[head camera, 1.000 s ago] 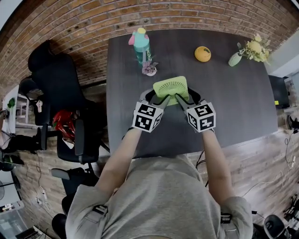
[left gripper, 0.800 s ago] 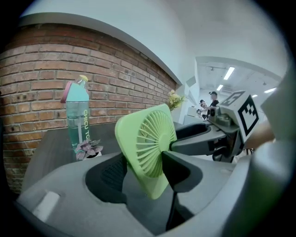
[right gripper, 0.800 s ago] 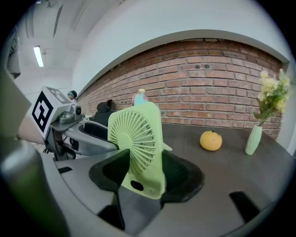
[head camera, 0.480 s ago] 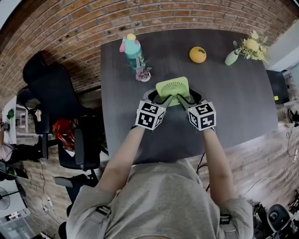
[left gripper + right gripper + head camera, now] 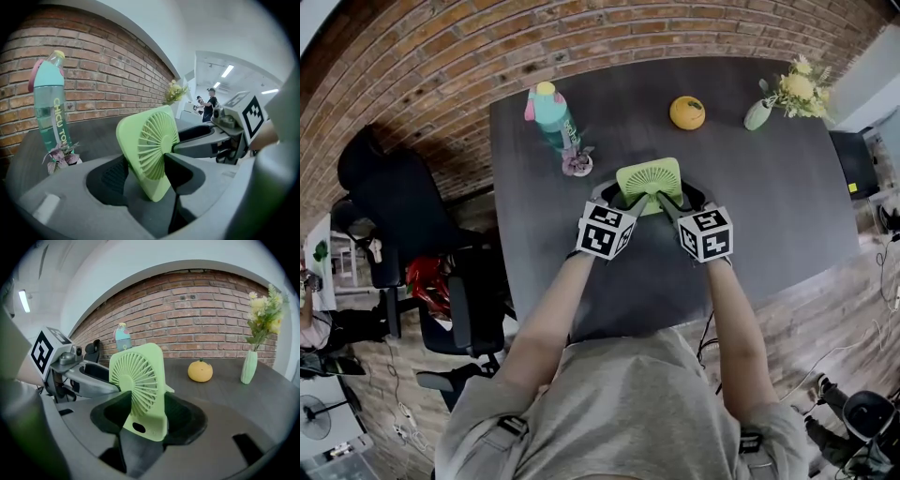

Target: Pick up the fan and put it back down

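Note:
A light green square fan (image 5: 649, 178) is held over the middle of the dark table (image 5: 769, 197) by both grippers. My left gripper (image 5: 627, 201) clamps its left side and my right gripper (image 5: 669, 202) its right side. In the left gripper view the fan (image 5: 147, 146) stands tilted between the left gripper's (image 5: 145, 174) dark pads, grille facing the camera. The right gripper view shows the fan (image 5: 138, 383) pinched by my right gripper (image 5: 143, 417), with the left gripper (image 5: 77, 371) reaching in from the left. I cannot tell whether the fan's base touches the table.
A teal water bottle (image 5: 553, 114) and a small potted plant (image 5: 577, 163) stand at the table's back left. An orange (image 5: 686, 112) and a vase of flowers (image 5: 787, 94) are at the back right. Office chairs (image 5: 403, 216) stand left of the table, below a brick wall.
Both grippers stay shut on the fan. The head view has drifted, so the bottle, orange and vase sit a little further left in the picture than before.

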Available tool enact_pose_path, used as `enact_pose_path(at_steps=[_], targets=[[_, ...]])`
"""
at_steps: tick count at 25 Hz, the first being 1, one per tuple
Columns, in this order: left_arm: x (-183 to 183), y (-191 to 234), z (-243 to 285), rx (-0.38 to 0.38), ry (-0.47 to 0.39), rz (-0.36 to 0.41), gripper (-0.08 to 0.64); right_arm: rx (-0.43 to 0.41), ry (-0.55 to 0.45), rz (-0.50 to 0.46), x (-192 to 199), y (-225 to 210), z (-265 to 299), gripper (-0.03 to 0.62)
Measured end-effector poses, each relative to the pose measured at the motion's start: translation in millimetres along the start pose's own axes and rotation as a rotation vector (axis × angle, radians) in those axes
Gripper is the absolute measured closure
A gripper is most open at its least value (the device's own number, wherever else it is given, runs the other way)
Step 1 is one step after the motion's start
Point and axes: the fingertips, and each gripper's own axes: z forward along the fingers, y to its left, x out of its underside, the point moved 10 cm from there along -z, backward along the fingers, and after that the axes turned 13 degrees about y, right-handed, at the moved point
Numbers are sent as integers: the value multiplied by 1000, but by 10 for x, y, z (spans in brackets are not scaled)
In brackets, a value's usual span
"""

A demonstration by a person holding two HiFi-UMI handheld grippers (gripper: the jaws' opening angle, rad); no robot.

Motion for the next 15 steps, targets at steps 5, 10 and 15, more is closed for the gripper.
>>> enact_pose_path(at_steps=[5,10,15], targets=[[-51,24,132,10,21,17,322,8,5,32,30,-96,62,370],[-105,60,236,19,26,24,322,3,2,67,48,-189,132,370],[-151,100,292,26,15,15,322,0,-2,94,32,-251,177,370]])
